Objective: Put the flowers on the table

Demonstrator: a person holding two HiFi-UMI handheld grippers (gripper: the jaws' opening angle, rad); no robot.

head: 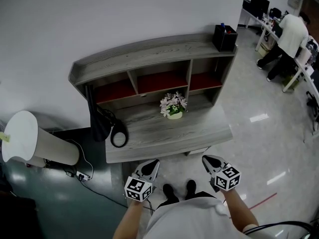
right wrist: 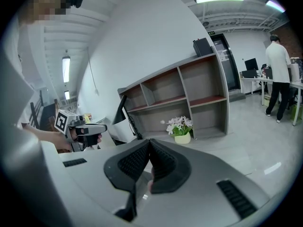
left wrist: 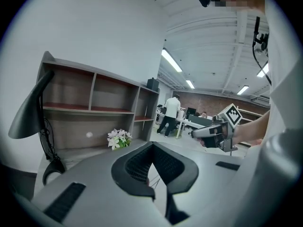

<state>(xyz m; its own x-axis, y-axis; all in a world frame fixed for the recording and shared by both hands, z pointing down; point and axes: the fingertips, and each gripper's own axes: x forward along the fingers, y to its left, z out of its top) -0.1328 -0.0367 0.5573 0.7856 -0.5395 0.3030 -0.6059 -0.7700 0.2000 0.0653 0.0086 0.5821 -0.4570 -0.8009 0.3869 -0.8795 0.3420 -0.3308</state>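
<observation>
A small pot of white and pink flowers stands on the grey wooden desk, in front of its shelf unit. The flowers sit low and left of centre in the left gripper view; the right gripper view has the flowers just right of centre. My left gripper and right gripper hover side by side before the desk's front edge, well short of the pot. Both are shut with nothing between the jaws, as my left gripper and right gripper show close up.
A black desk lamp with a round base stands at the desk's left end. A black box sits on the shelf top. A white cylinder lies to the left on the floor. A person stands at far desks.
</observation>
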